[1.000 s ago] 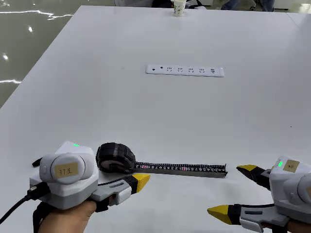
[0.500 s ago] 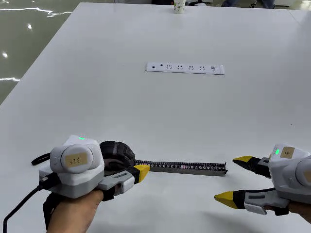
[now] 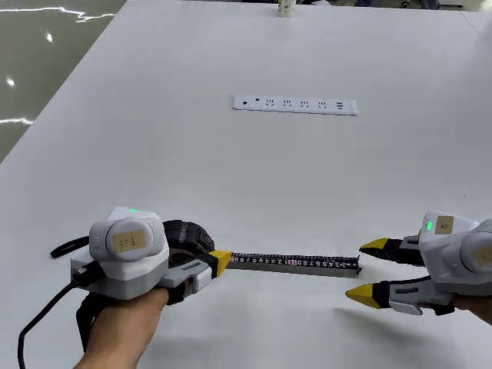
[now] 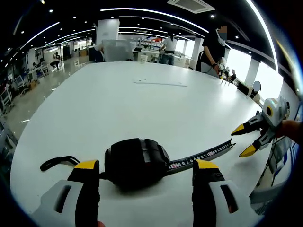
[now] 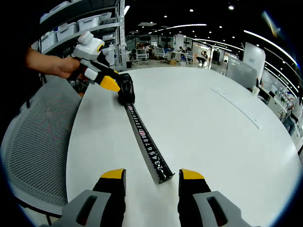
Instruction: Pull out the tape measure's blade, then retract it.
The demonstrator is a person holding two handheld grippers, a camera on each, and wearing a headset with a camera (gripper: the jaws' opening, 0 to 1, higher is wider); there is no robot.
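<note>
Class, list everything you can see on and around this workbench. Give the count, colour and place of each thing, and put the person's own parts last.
table: one, white, under everything.
tape measure: one, black case, near edge on the left.
blade: one, dark with pale numbers, pulled out flat to the right of the case.
strap: one, black, left of the case.
power strip: one, white, mid-table.
cup: one, pale, far edge.
mesh chair: one, grey, beside the table.
left hand-held gripper: one, white with yellow tips, open, straddling the case.
right hand-held gripper: one, same colours, open at the blade's end.
hand: one, holding the left hand-held gripper.
</note>
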